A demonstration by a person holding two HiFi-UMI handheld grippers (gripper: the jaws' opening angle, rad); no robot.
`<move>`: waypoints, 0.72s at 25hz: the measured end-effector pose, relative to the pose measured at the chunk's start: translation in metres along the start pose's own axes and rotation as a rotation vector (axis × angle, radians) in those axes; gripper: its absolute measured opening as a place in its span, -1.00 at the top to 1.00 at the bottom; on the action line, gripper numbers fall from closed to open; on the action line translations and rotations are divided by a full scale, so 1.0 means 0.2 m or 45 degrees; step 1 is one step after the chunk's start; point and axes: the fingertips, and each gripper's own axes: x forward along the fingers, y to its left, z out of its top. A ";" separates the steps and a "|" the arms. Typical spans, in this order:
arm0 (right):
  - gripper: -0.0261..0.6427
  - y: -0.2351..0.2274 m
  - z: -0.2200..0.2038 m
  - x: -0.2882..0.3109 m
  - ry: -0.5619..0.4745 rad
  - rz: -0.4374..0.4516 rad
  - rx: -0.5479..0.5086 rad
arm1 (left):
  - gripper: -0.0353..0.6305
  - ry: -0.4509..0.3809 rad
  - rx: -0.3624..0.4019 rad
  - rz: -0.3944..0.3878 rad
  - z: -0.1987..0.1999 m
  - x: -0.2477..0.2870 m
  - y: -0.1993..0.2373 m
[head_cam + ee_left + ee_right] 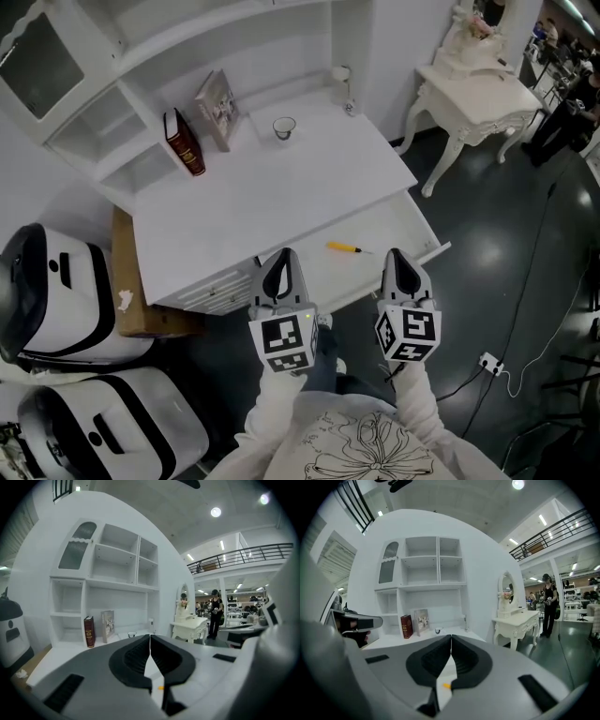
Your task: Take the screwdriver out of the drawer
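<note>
A yellow-handled screwdriver (344,247) lies in the open white drawer (398,220) under the white desk top (272,192). My left gripper (282,256) hovers at the drawer's near edge, left of the screwdriver, jaws shut and empty. To the screwdriver's right, my right gripper (398,255) is also shut, holding nothing. In the left gripper view the closed gripper (150,637) lets an orange speck of the screwdriver (161,687) show below it. The right gripper view shows the same: a shut gripper (451,637) and a bit of the screwdriver (446,685).
On the desk stand a red book (186,142), a leaning picture book (217,110) and a small glass (284,127). A cardboard box (141,305) and white machines (66,309) sit left. A white dressing table (473,80) stands right; a cable and plug (490,363) lie on the floor.
</note>
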 end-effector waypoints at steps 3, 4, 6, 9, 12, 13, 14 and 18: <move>0.91 -0.02 0.01 0.11 0.017 -0.010 -0.003 | 0.87 0.013 0.000 -0.021 0.00 0.12 0.02; 0.91 -0.02 0.01 0.15 0.021 -0.011 -0.004 | 0.87 0.017 0.000 -0.029 0.00 0.16 0.03; 0.91 -0.02 0.01 0.23 0.029 -0.014 -0.007 | 0.87 0.030 0.002 -0.045 -0.01 0.24 0.05; 0.91 -0.03 0.00 0.35 0.056 -0.017 -0.015 | 0.87 0.062 0.000 -0.062 -0.03 0.37 0.09; 0.91 -0.01 -0.04 0.47 0.103 -0.001 -0.028 | 0.87 0.096 -0.015 -0.073 -0.07 0.47 0.13; 0.91 -0.01 -0.05 0.50 0.119 0.003 -0.030 | 0.87 0.107 -0.021 -0.077 -0.08 0.51 0.14; 0.91 0.00 -0.06 0.54 0.132 0.005 -0.032 | 0.87 0.120 -0.025 -0.080 -0.10 0.54 0.16; 0.90 0.02 -0.13 0.66 0.190 0.026 -0.043 | 0.87 0.163 -0.030 -0.085 -0.15 0.64 0.21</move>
